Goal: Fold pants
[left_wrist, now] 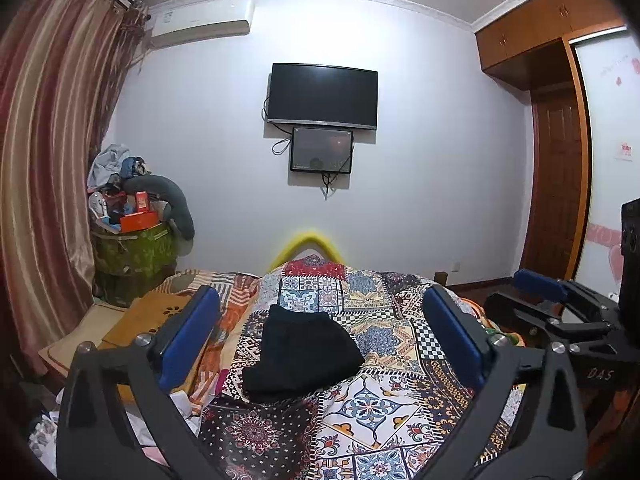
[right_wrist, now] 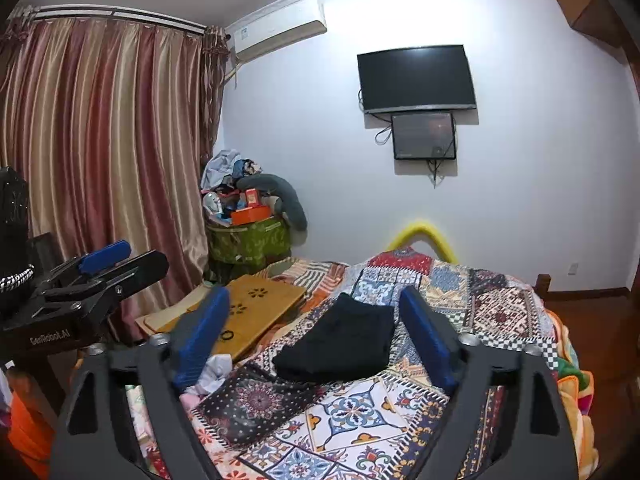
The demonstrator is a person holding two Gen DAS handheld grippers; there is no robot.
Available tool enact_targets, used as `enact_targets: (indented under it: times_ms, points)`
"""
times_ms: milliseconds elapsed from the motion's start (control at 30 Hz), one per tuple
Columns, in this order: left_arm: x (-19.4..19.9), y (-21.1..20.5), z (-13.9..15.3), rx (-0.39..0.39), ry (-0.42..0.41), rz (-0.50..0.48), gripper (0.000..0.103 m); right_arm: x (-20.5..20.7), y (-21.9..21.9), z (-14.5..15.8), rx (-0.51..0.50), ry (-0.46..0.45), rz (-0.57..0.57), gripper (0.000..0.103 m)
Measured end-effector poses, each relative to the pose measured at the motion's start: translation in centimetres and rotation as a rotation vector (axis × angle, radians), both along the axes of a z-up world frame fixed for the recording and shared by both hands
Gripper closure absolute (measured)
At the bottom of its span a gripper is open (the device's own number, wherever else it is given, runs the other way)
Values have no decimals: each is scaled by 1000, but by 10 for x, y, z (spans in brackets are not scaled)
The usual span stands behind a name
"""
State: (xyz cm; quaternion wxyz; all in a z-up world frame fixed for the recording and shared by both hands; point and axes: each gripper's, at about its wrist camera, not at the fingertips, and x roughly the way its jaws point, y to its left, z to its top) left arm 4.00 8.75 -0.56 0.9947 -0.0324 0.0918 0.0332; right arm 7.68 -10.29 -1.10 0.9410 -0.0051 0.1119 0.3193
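Note:
The black pants (left_wrist: 302, 352) lie folded into a compact bundle on the patchwork quilt (left_wrist: 380, 404) of the bed. They also show in the right wrist view (right_wrist: 340, 342). My left gripper (left_wrist: 320, 336) is open and empty, held above the bed and back from the pants. My right gripper (right_wrist: 314, 334) is open and empty too, likewise held back from them. Each gripper shows at the edge of the other's view: the right one (left_wrist: 560, 304) and the left one (right_wrist: 100, 276).
A wooden lap desk (right_wrist: 248, 308) lies on the bed's left side beside loose white cloth (right_wrist: 216, 372). A green bin (right_wrist: 248, 240) piled with clutter stands by the curtain (right_wrist: 100, 140). A TV (left_wrist: 322, 96) hangs on the far wall. A wardrobe (left_wrist: 556, 184) is at the right.

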Motion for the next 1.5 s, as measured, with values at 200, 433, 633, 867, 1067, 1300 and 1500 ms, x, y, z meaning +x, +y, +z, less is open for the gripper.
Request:
enact_targets:
  times_ms: [200,433,633,867,1067,1300,1500]
  points:
    - [-2,-2,-5,10,2,5,0,-4,0,2,0,-26,-19,3]
    - [-3,-3,-7,11,3,6,0,-6,-1,1,4,-19,-16,3]
    - [-3,-5,-9,20,7,-1,0,-7,-1,-1,1,-12,-21,3]
    - [-1,-7,-11,13,16,-5,0,-6,-2,-2,-2,3,-24,2]
    - [1,-9,-11,8,23,-12,0,-5,-4,-3,-1,14,-28,2]
    - [1,-10,-12,9,28,-22,0,-6,-7,-2,1,17,-36,2]
    - [3,-11,-13,11,31,-24,0,-7,-7,-2,2,17,-38,1]
